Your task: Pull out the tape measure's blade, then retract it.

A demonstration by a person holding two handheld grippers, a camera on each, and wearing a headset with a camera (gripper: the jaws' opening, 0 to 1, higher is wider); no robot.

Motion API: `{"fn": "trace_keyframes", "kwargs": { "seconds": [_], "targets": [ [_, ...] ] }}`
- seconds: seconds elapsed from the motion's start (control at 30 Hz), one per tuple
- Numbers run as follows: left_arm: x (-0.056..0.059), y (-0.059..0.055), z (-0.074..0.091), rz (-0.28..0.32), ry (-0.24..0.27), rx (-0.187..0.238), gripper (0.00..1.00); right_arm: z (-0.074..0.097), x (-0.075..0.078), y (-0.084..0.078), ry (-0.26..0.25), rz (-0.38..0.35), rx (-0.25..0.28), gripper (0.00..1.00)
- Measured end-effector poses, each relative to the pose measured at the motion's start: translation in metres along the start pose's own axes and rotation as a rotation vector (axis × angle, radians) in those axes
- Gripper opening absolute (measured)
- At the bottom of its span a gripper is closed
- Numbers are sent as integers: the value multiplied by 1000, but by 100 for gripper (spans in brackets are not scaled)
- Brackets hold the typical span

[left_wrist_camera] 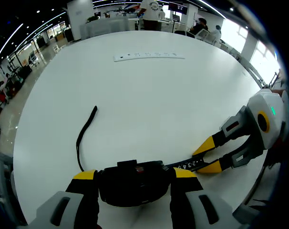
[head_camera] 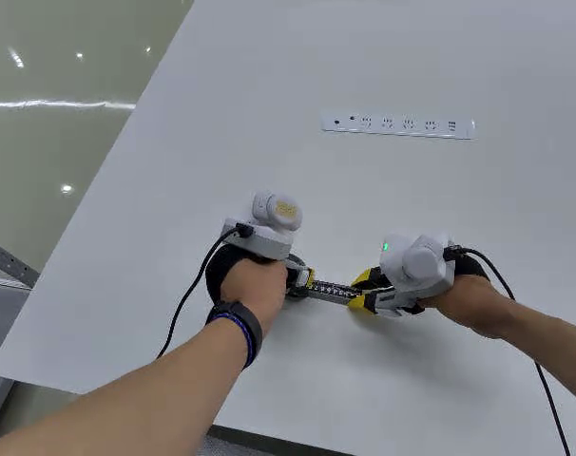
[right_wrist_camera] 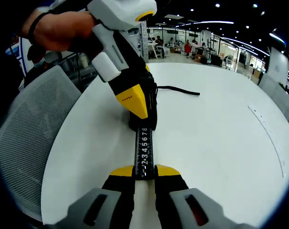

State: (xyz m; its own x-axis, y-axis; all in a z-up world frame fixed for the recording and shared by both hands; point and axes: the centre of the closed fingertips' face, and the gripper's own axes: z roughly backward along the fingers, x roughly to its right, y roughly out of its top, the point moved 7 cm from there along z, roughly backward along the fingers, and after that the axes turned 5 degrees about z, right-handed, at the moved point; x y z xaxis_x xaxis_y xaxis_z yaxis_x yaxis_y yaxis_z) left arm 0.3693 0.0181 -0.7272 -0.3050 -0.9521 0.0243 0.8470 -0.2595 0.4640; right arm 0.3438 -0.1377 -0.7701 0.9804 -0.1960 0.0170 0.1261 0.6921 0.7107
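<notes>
The left tongs clamp the tape measure case; the right tongs pinch the blade tip. The blade appears only partly extended; further pulling and retraction are outstanding.

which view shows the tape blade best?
Right gripper view: the blade runs straight from the case to the right tongs, numerals readable. Left gripper view shows a short stretch; head view a thin dark strip.

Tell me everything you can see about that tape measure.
The tape measure has a black case, clamped between the yellow-tipped jaws of the left gripper on the white table. Its dark blade, printed with white numbers, is drawn out a short way; the right gripper pinches its end. A black strap trails from the case.
</notes>
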Motion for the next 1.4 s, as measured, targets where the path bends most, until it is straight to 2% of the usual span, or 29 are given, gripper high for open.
{"fn": "trace_keyframes", "kwargs": {
  "seconds": [0.77, 1.4],
  "targets": [
    [-1, 0, 0, -1, 3, -3, 57, -16, 6, 16, 9, 21, 9, 14],
    [-1, 0, 0, 2, 2, -2, 57, -21, 7, 20, 17, 20, 14, 14]
  ]
}}
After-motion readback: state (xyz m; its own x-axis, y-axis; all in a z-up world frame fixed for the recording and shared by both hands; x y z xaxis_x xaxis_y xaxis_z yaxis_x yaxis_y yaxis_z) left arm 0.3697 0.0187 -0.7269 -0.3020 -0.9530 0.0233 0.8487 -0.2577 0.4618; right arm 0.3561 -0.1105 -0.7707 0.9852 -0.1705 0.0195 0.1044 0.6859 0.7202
